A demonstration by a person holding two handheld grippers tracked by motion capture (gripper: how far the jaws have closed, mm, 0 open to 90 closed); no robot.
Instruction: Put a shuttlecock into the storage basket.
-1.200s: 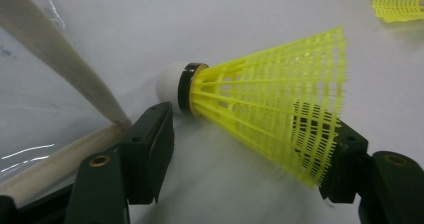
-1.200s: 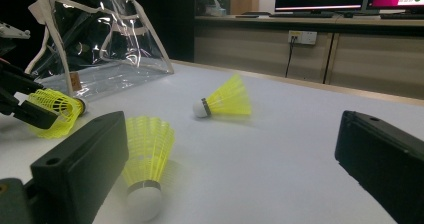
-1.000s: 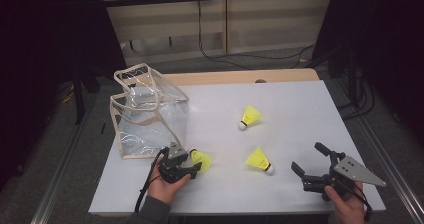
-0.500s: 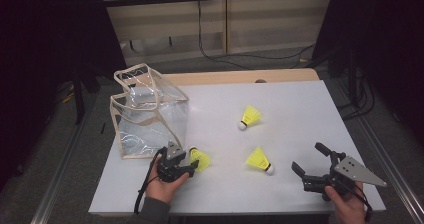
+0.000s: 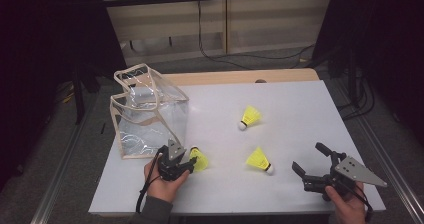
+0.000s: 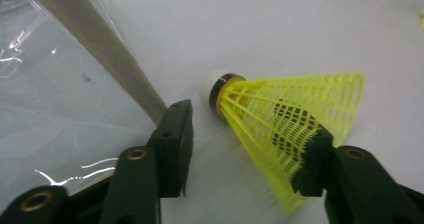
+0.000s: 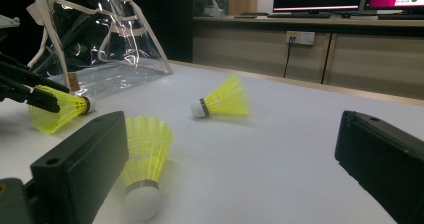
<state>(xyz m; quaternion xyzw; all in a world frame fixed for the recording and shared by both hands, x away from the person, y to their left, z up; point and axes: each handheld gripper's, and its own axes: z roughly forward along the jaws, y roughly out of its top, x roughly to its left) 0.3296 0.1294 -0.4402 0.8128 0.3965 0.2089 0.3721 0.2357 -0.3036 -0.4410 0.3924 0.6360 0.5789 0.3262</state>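
Your left gripper (image 6: 245,149) is partly open around the shuttlecock (image 6: 285,119) beside the bag (image 5: 150,115), one jaw touching its skirt; your right gripper (image 5: 312,160) is wide open and empty.

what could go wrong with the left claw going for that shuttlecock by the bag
The left claw straddles the yellow shuttlecock at its soft mesh skirt, not the cork; closing there might crush the skirt or let it slip out. One finger sits right beside the clear bag and its beige edge, so closing or lifting could snag or drag the bag.
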